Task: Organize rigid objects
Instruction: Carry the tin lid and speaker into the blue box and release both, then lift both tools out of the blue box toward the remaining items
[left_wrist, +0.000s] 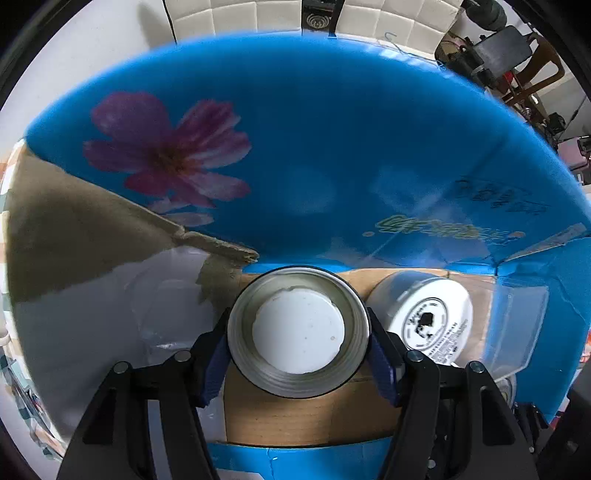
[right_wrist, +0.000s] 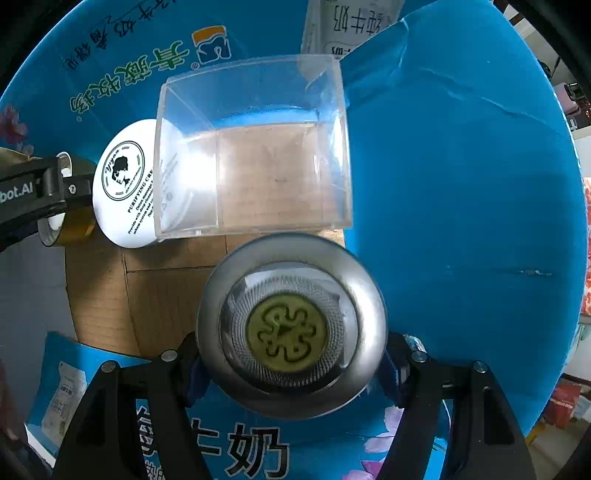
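Inside, left wrist view: left tool (left_wrist: 298, 332) pinches a round tin (left_wrist: 298, 332) — open end facing the camera, white base inside — blue pads on both sides, low over the brown floor of a blue cardboard box (left_wrist: 332, 129). White jar (left_wrist: 424, 317) lies just right of the tin, beside a clear plastic container (left_wrist: 517, 325).

Right wrist view: right tool (right_wrist: 291, 343) clamps a silver round tin (right_wrist: 291, 328) with a green emblem on its face — held above the same box floor. Clear container lies just beyond, on its side, partly overlapping the white jar; left tool visible at far left.
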